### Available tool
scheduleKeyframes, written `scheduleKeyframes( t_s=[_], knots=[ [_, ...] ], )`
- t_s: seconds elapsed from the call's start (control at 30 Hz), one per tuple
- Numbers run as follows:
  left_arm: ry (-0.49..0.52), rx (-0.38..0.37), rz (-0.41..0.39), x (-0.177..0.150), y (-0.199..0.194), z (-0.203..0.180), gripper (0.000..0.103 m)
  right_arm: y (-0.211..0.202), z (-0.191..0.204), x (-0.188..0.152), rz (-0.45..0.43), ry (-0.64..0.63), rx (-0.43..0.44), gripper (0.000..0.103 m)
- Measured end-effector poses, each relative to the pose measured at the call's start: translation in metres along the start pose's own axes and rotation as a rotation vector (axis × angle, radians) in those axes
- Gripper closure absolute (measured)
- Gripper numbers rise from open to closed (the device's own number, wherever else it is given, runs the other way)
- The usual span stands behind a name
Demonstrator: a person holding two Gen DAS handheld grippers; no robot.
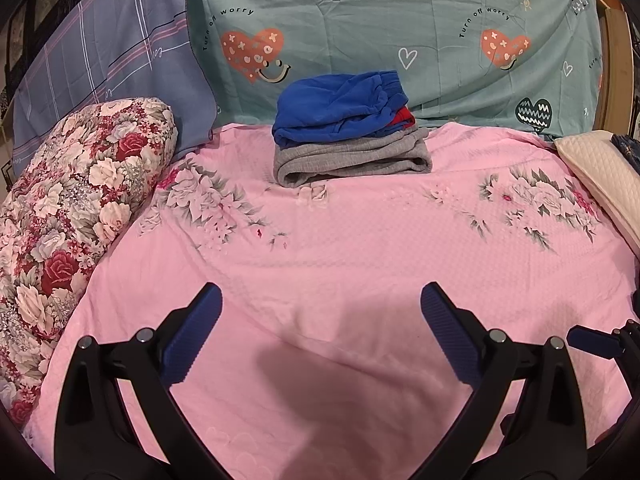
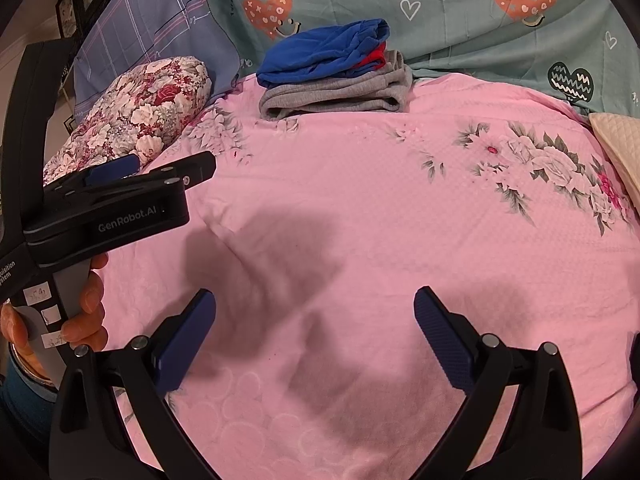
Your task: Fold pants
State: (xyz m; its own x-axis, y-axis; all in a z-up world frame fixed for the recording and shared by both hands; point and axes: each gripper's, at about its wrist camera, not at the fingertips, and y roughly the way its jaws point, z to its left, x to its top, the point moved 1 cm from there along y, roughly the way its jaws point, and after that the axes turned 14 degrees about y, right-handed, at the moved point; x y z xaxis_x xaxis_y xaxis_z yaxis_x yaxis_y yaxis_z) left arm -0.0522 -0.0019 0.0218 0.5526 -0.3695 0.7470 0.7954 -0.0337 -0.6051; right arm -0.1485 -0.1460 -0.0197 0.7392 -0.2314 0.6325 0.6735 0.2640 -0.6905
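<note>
A stack of folded pants, blue pair (image 1: 336, 110) over red (image 1: 404, 117) over grey knit (image 1: 352, 162), sat at the far edge of the pink floral bedsheet (image 1: 320, 240), against the teal heart-print cloth (image 1: 400, 20), probably parked clear of the working area. Nearer than the stack, the left gripper (image 1: 321, 336) hovered spread and empty. Beside it, the right gripper (image 2: 315, 340) likewise hung spread, holding nothing. A floral bolster (image 1: 80, 208) lay left of the stack.

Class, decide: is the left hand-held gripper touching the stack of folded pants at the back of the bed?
Apart. The left wrist view shows the left hand-held gripper open over bare pink bedspread, with the stack of folded pants well beyond its fingertips.
</note>
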Motion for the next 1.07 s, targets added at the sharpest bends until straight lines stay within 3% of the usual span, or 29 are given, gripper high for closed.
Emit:
scheduleKeyframes(
  t_s=[0.47,0.63,0.73,0.93,1.07],
  knots=[
    [0.002,0.006,0.002,0.001,-0.001,-0.001,0.002,0.0,0.0,0.0,0.002,-0.001,0.001,0.003],
    [-0.041,-0.054,0.001,-0.004,0.002,0.004,0.002,0.001,0.001,-0.001,0.006,0.001,0.005,0.003],
    [-0.036,0.006,-0.041,-0.005,-0.006,0.005,0.002,0.002,0.001,-0.003,0.008,0.003,0.008,0.003],
    [-0.009,-0.008,-0.017,0.003,0.002,0.002,0.002,0.005,-0.001,0.0,0.008,0.014,0.016,0.003],
    [-0.03,0.017,-0.045,0.002,0.008,0.005,0.002,0.001,-0.007,0.009,-0.068,0.069,0.034,0.003]
  ],
)
